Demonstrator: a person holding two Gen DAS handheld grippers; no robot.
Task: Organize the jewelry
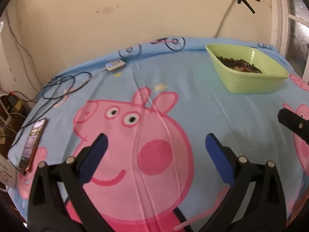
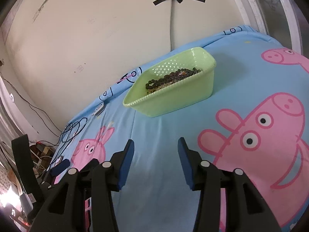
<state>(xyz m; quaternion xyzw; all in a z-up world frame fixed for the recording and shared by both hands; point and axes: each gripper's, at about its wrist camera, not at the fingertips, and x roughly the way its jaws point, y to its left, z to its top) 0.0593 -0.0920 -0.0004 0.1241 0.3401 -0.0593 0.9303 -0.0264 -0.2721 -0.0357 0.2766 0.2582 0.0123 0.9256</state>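
— Where's the jewelry?
— Beads (image 2: 171,77) heaped in the green basket (image 2: 193,94) on the bed (image 2: 154,135). Both claws, left (image 1: 156,145) and right (image 2: 156,145), gape wide, empty.
— Tricky?
— Light, slippery strands; I'd pinch one loop.

Legible text: none in either view.

Item 1: white tag (image 1: 5,172), left of the left finger at the frame edge, carries dark handwriting too blurred to read.

Item 2: phone (image 1: 33,145), left of the left finger, has a lit screen; its content cannot be made out.

Item 3: bedsheet (image 1: 193,100), beneath and ahead of the fingers, bears only a pink cartoon pig print, no lettering.
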